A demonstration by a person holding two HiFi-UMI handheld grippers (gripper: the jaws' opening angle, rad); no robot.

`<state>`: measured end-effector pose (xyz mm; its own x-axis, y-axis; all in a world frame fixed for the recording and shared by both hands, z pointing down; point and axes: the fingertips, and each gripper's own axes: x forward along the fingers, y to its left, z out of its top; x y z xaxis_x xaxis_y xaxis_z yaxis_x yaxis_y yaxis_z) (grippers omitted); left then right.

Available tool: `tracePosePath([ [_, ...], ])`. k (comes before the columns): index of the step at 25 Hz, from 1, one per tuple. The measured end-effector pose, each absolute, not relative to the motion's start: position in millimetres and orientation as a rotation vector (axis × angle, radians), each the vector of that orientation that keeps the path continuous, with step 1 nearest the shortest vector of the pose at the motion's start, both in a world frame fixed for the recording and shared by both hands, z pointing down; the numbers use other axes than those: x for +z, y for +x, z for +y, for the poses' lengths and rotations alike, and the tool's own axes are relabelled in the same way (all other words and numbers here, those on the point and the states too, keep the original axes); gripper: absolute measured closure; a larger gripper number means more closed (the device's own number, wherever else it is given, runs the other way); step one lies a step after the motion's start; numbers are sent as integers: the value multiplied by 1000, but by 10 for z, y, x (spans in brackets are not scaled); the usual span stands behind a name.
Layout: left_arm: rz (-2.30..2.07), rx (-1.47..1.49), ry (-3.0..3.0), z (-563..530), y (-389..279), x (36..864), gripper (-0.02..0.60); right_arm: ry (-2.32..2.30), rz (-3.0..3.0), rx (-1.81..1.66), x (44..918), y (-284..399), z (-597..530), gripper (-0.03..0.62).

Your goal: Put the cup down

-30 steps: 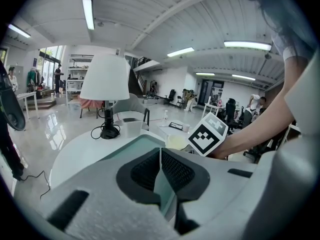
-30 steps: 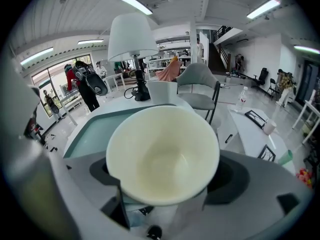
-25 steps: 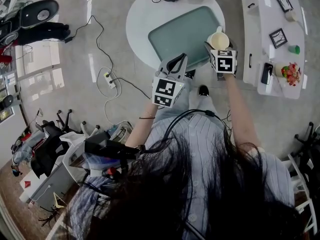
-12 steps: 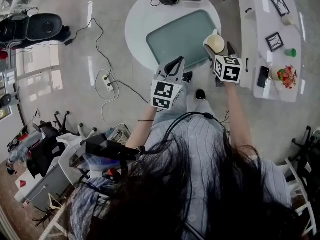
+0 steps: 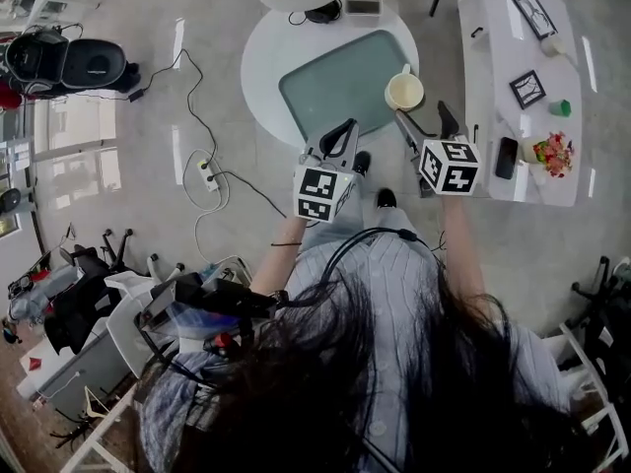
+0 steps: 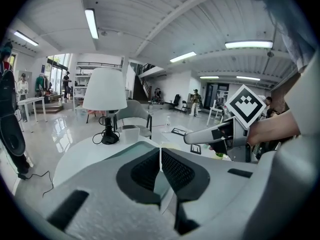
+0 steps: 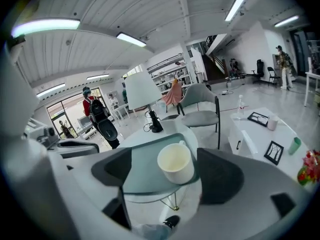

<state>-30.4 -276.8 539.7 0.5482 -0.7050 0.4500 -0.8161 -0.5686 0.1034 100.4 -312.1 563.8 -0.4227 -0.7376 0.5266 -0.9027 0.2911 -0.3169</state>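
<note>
A cream cup stands upright on the green glass tray, at its right edge on the round white table. My right gripper is open just behind the cup, with nothing between its fingers. In the right gripper view the cup sits a little ahead of the gripper, its handle turned away, on the tray. My left gripper hangs over the table's near edge; its jaws are shut and hold nothing.
A white lamp and a small box stand at the table's far side. A grey chair is behind. A long white side table to the right holds picture frames, a phone and flowers. Cables and a power strip lie on the floor at left.
The right gripper has let go of the cup and drawn back toward me. The cup now stands alone on the tray. The left gripper stays shut, hardly moved.
</note>
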Motion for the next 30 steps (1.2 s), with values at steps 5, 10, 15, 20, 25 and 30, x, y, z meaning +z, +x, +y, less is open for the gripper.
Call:
tracePosePath([
  [5, -1305, 508, 2494, -2654, -188, 5264, 563, 1439, -2330, 919, 5510, 1038, -2842, 177],
  [10, -1369, 485, 2491, -2435, -124, 5130, 563, 1388, -2377, 936, 5415, 996, -2592, 178],
  [15, -1430, 488, 2432, -2136, -123, 5156, 563, 1291, -2435, 907, 5333, 903, -2341, 178],
  [20, -1481, 513, 2351, -1824, -206, 5237, 563, 1232, -2486, 926, 5309, 844, -2139, 178],
  [25, -1531, 528, 2285, -1571, -373, 5267, 563, 1210, -2487, 927, 5365, 806, -1999, 178],
  [30, -1558, 528, 2228, -1424, -509, 5319, 563, 1185, -2493, 916, 5389, 736, -1891, 181],
])
